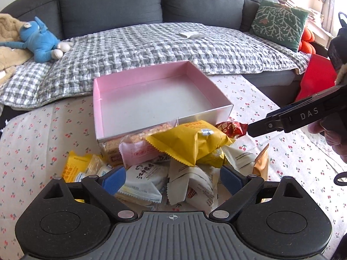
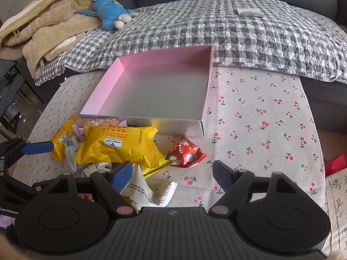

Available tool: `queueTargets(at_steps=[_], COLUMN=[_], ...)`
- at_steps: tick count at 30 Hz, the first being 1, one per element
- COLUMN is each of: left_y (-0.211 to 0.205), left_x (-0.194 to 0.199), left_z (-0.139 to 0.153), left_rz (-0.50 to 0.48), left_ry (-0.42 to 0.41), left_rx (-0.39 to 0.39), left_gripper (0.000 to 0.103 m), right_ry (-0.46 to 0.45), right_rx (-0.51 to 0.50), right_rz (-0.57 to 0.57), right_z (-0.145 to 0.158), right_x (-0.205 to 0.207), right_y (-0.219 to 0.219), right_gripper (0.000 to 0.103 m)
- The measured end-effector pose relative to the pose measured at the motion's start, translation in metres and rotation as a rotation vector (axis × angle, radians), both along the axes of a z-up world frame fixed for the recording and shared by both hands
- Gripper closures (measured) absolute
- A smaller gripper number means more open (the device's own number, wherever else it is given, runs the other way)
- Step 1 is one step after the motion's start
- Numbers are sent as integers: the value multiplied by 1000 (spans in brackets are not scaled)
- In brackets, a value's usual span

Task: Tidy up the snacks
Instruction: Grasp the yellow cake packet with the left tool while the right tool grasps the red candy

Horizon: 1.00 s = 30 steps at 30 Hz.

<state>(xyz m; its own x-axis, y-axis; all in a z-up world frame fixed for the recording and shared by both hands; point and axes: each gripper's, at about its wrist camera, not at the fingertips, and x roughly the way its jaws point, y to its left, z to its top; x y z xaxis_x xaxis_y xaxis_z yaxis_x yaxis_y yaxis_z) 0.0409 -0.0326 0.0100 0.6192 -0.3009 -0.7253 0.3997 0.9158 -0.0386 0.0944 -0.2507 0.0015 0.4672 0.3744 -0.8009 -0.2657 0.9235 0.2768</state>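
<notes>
An empty pink box lies on the cherry-print tablecloth. A pile of wrapped snacks sits in front of it, topped by a large yellow waffle packet. A red packet lies at the pile's right. My left gripper is open and empty, just above beige and white packets. My right gripper is open and empty, near the red packet and over a white wrapper. It shows from the side in the left wrist view.
A grey sofa with a checked quilt stands behind the table. On it lie a blue plush toy, a beige coat, a green cushion and a small white packet. A red object sits at the table's right edge.
</notes>
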Motion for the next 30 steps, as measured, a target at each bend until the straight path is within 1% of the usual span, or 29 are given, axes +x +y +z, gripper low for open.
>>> queueTargets(at_steps=[1, 3, 4, 5, 6, 9, 12, 14, 16, 17, 18, 22, 25, 29, 30], left_y=[-3, -8, -11, -13, -16, -25, -39, -46, -50, -51, -51, -50, -56, -63, -64], left_x=[3, 10, 15, 19, 22, 32, 41, 46, 51, 55, 57, 63, 65, 70, 69], left_z=[2, 4, 4, 4, 4, 2, -1, -5, -8, -11, -12, -19, -24, -29, -30], left_rz=[-27, -67, -94, -114, -131, -195, -262, -296, -312, -313, -312, -316, -322, -289, -278], left_ry=[-18, -47, -63, -68, -67, -61, -42, -17, 7, 22, 38, 117, 143, 176, 179], left_rx=[8, 24, 35, 43, 48, 68, 114, 141, 166, 175, 178, 163, 167, 133, 128], left_gripper=[11, 16, 17, 21, 25, 30, 37, 39, 43, 48, 50, 50, 50, 49, 51], right_ry=[8, 16, 19, 20, 19, 5, -25, -30, -37, -41, -45, -37, -48, -53, -62], right_rx=[6, 0, -7, -15, -17, 8, 55, 89, 93, 90, 89, 70, 48, 54, 49], right_rz=[10, 45, 64, 83, 99, 135, 206, 264, 311, 326, 338, 394, 445, 489, 501], right_z=[-2, -8, -11, -14, -17, -25, -31, -32, -33, -33, -34, -41, -44, -43, -42], right_x=[3, 8, 10, 12, 14, 21, 31, 36, 40, 42, 44, 47, 48, 51, 48], right_y=[-2, -6, -10, -13, -16, -27, -30, -28, -23, -22, -21, -18, -14, -11, -11], right_gripper=[27, 32, 33, 34, 34, 37, 39, 40, 43, 45, 47, 49, 53, 64, 70])
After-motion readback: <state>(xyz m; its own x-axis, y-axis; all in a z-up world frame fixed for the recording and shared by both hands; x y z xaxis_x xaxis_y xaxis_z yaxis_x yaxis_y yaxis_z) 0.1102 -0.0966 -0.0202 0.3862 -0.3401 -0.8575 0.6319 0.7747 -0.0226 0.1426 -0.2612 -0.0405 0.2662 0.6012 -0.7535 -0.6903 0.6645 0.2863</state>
